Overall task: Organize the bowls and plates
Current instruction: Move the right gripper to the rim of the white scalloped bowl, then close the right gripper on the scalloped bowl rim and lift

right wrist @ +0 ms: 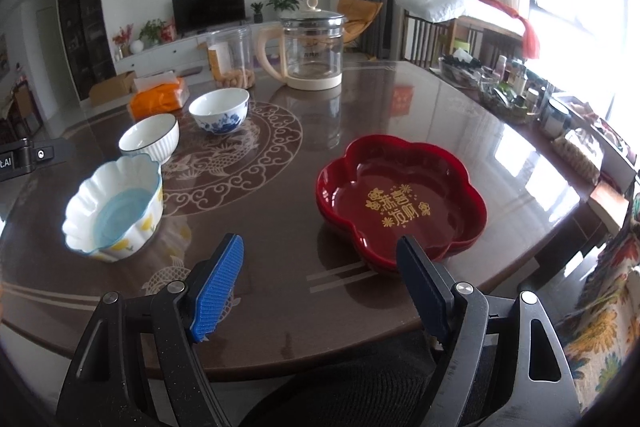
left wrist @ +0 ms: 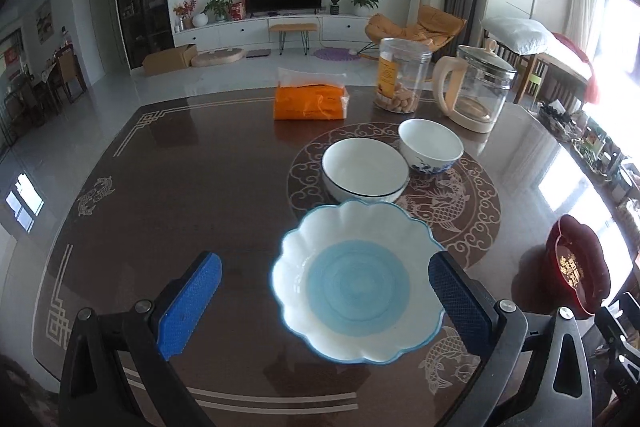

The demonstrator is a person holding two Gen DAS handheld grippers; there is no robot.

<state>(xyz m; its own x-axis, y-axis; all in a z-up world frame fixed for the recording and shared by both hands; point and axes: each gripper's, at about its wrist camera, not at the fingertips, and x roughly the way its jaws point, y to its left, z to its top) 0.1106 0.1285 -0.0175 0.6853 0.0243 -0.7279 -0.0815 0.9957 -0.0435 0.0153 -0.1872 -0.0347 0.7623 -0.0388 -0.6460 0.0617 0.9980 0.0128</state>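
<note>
A scalloped white bowl with a blue centre (left wrist: 352,283) stands on the dark table between the fingers of my left gripper (left wrist: 324,261), which is open; the right finger overlaps the bowl's rim. Behind it are a white bowl with a dark rim (left wrist: 364,171) and a blue-and-white flowered bowl (left wrist: 430,147). A red flower-shaped plate with gold writing (right wrist: 400,195) lies just ahead of my right gripper (right wrist: 320,243), which is open and holds nothing; its right finger overlaps the plate's near rim. The right wrist view also shows the scalloped bowl (right wrist: 116,207) at the left.
A glass kettle (right wrist: 312,51), a clear plastic jar (right wrist: 232,59) and an orange tissue pack (right wrist: 160,99) stand at the far side of the table. Bottles and small clutter (right wrist: 512,87) line the right edge. A patterned cloth (right wrist: 600,327) is at the near right.
</note>
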